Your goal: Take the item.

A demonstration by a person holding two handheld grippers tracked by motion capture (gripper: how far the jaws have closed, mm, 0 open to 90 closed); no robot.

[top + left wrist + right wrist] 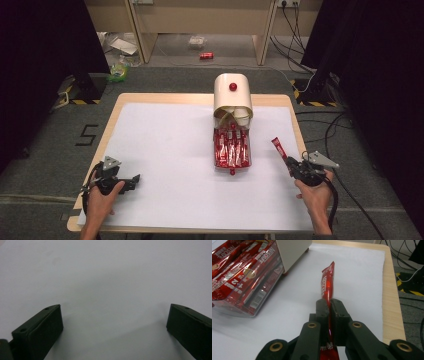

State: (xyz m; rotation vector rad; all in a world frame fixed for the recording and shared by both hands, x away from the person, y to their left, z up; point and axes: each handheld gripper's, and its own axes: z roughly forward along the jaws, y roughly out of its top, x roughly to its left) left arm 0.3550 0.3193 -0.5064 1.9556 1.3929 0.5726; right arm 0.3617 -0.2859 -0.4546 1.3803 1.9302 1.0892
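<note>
At four o'clock on table (pixel 150 100), right gripper (pixel 329 307) clenched on sachet (pixel 327 282), long axis toward eleven, box (pixel 232 155) nearest; left gripper (pixel 112 322) released, idle at seven.

Sachet (pixel 327 287) lower end cut off by bottom edge in right gripper view, middle hidden between jaws. Clear tray (pixel 242 307) cropped at left edge. Floor litter (pixel 206 55) too small to identify.
</note>
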